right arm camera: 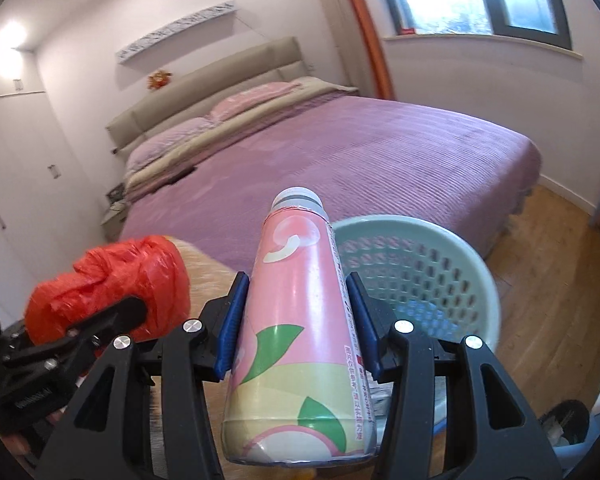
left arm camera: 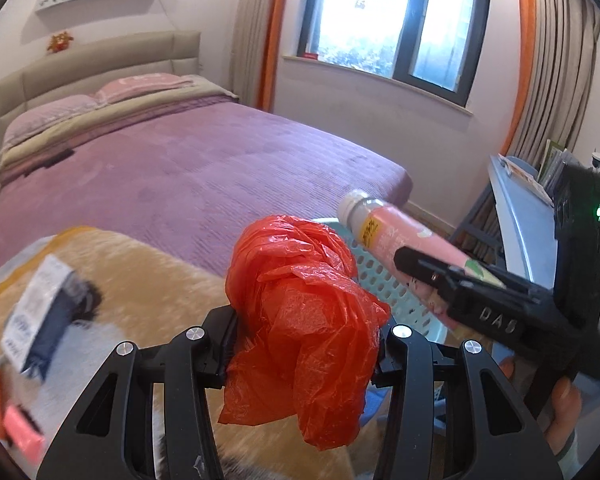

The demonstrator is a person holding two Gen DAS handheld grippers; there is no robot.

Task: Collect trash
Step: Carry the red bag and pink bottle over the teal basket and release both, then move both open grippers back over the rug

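My left gripper point(left arm camera: 305, 342) is shut on a crumpled red plastic bag point(left arm camera: 300, 308), which bulges above and below the jaws. My right gripper point(right arm camera: 296, 320) is shut on a pink drink bottle point(right arm camera: 300, 300) with a peach picture and a white cap, cap pointing away. A pale green perforated basket point(right arm camera: 404, 222) stands on the floor just beyond and right of the bottle. In the left wrist view the basket point(left arm camera: 380, 280) shows behind the bag, with the bottle point(left arm camera: 396, 232) and right gripper point(left arm camera: 428, 280) over it. The right wrist view has the bag point(right arm camera: 112, 276) and left gripper point(right arm camera: 104, 304) at left.
A bed with a purple cover point(left arm camera: 180, 168) fills the middle of the room. A tan fuzzy surface point(left arm camera: 140, 280) at lower left carries a small box point(left arm camera: 48, 312). A blue shelf unit point(left arm camera: 512, 208) stands at right, on wooden floor point(right arm camera: 560, 280). A person's fingers point(left arm camera: 564, 400) hold the right gripper.
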